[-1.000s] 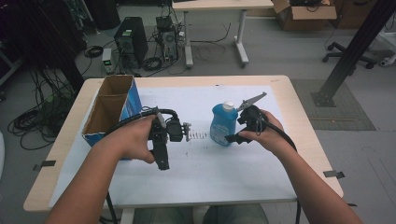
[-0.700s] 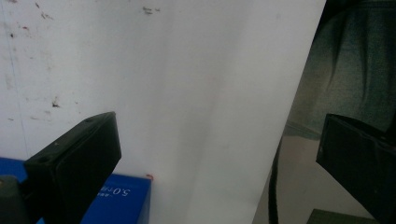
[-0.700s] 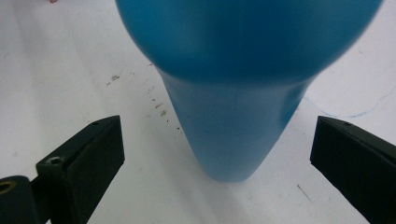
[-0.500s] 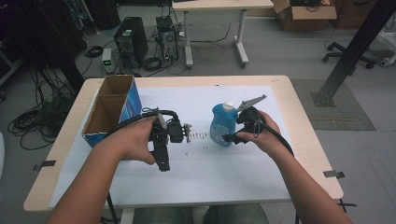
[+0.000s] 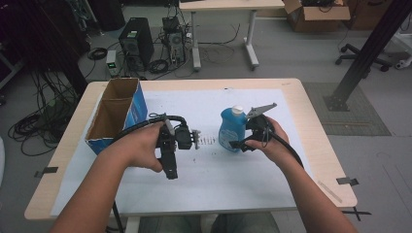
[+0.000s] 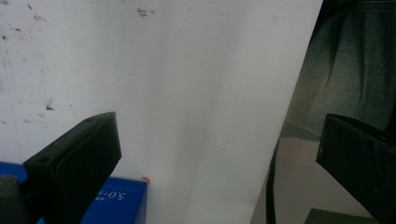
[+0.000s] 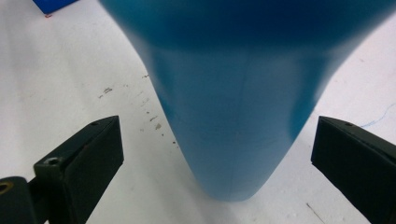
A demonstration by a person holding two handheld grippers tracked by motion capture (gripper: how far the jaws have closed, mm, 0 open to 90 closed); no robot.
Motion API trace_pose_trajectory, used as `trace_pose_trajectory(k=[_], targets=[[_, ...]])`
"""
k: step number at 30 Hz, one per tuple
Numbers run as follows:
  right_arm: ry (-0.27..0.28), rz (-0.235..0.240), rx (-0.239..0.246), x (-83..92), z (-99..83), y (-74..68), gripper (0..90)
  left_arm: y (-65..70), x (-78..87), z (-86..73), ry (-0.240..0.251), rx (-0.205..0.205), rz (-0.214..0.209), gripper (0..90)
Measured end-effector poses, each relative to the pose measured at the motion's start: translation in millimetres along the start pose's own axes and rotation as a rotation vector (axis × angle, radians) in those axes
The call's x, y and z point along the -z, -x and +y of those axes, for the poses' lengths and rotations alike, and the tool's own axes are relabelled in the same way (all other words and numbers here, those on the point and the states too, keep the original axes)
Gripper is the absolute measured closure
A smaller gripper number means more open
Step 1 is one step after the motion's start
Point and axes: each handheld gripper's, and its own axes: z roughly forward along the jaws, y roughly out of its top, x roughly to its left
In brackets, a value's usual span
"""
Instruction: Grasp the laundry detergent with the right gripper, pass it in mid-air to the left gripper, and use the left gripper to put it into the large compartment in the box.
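While both grippers gape wide, right gripper (image 5: 239, 140) brackets 1 blue bottle (image 5: 229, 128), prob. w/o contact.

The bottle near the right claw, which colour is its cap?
White, on a blue bottle; the cap shows best in the high view.

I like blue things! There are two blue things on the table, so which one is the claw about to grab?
The blue bottle with the white cap, standing upright between the right claw's open jaws. The blue cardboard box sits apart at the table's left edge.
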Motion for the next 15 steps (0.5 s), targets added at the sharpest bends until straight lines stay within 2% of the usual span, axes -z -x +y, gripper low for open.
trace_pose_trajectory(k=[3, 15], targets=[[0.003, -0.008, -0.006, -2.2, -1.4, -0.3, 2.2, 0.2, 0.7, -1.1, -0.003, 0.003, 0.0, 0.2], [0.069, -0.021, -0.017, -7.3, -4.1, 0.9, 1.7, 0.8, -0.9, -4.5, -0.006, 0.008, -0.005, 0.2]])
